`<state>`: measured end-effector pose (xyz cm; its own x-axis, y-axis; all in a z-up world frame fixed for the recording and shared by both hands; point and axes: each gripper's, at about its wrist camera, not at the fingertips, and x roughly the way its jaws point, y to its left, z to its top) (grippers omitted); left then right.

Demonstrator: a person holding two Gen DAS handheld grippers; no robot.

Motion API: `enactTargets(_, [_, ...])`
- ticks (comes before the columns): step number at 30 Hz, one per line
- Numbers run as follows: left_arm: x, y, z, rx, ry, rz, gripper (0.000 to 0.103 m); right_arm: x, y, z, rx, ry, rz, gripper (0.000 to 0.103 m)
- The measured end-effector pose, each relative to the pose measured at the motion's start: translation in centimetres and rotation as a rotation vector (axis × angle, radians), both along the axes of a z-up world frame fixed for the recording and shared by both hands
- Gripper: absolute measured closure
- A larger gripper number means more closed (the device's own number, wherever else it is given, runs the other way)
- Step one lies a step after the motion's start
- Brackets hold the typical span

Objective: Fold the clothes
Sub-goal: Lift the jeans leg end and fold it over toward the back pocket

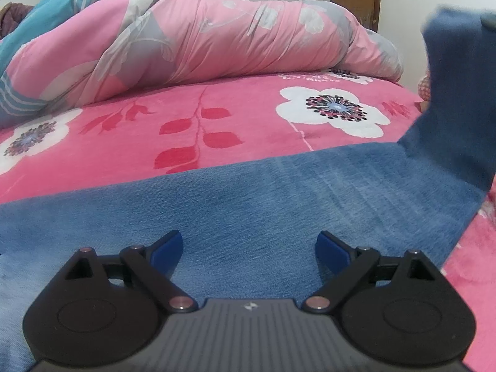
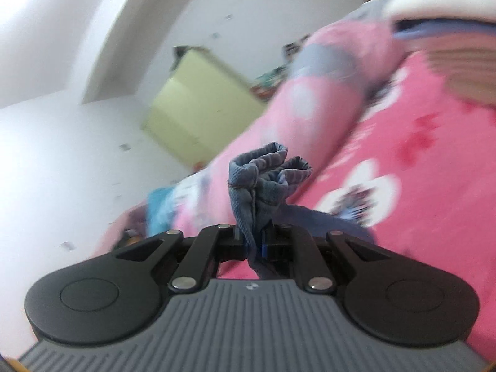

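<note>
Two grippers working: right gripper [image 2: 254, 241] clamping bunched hem of jeans [image 1: 248, 204], lifting it off bed [image 1: 248, 117]; left gripper [image 1: 249, 248] gaping above. Handling heavy, limp; gripping hems.

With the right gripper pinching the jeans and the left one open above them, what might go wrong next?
1. The right gripper pinches only a small bunched bit of the jeans; the denim's weight may pull it free.
2. The left gripper is open over the flat part, so nothing visibly anchors it; the whole garment may drag across the bedspread rather than fold.
</note>
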<state>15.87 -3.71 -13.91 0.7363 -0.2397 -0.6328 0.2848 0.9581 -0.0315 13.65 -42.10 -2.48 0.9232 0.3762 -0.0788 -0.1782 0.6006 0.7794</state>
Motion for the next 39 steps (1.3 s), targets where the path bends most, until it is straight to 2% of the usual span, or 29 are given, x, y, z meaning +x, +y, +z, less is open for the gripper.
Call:
enactTargets(5, [-0.1, 0.5, -0.2, -0.037, 0.000, -0.006, 0.007, 0.8, 6.8, 3.4, 0.051, -0.043, 0.157, 0.097])
enactTargets(11, [0.0, 1.1, 0.0, -0.079, 0.003, -0.008, 0.007, 0.8, 13.3, 5.7, 0.123, -0.051, 0.264, 0.097])
enactTargets(13, [-0.2, 2.1, 0.4, -0.129, 0.003, 0.007, 0.012, 0.8, 15.2, 6.3, 0.116, -0.050, 0.280, 0.097])
enactTargets(14, [-0.5, 2.8, 0.8, -0.164, -0.002, 0.023, 0.020, 0.8, 16.0, 6.6, 0.109, -0.047, 0.286, 0.097])
enactTargets(17, [-2.0, 6.4, 2.4, -0.291, -0.022, 0.067, 0.020, 0.9, 18.4, 7.3, 0.086, -0.035, 0.307, 0.097])
enactTargets(19, [-3.5, 9.5, 3.9, -0.346, -0.035, 0.103, 0.020, 1.1, 19.9, 7.7, 0.065, -0.029, 0.322, 0.097])
enactTargets(22, [-6.4, 14.8, 6.2, -0.395, -0.080, 0.144, 0.020, 1.3, 22.8, 7.6, 0.054, -0.023, 0.355, 0.097])
enactTargets(25, [-9.6, 20.7, 7.5, -0.400, -0.126, 0.211, 0.018, 1.7, 26.8, 7.3, 0.023, -0.034, 0.409, 0.097])
enactTargets(30, [-13.9, 29.3, 6.8, -0.422, -0.125, 0.383, 0.019, 2.1, 35.3, 6.1, -0.082, -0.057, 0.523, 0.097])
enactTargets(33, [-16.2, 32.2, 5.5, -0.444, -0.110, 0.431, 0.019, 2.5, 42.8, 3.4, -0.256, -0.052, 0.591, 0.097])
enactTargets(35, [-17.6, 33.8, 4.7, -0.493, -0.098, 0.450, 0.019, 2.4, 48.3, 1.0, -0.411, -0.041, 0.666, 0.089])
enactTargets(36, [-18.1, 34.3, 4.3, -0.517, -0.092, 0.454, 0.019, 2.5, 49.4, 0.0, -0.439, -0.011, 0.716, 0.085])
enactTargets(37, [-18.6, 34.7, 3.9, -0.540, -0.088, 0.457, 0.019, 2.5, 50.6, -1.0, -0.468, 0.020, 0.766, 0.072])
enactTargets(39, [-18.7, 34.9, 3.4, -0.558, -0.065, 0.459, 0.018, 2.5, 52.9, -2.9, -0.525, 0.082, 0.865, 0.069])
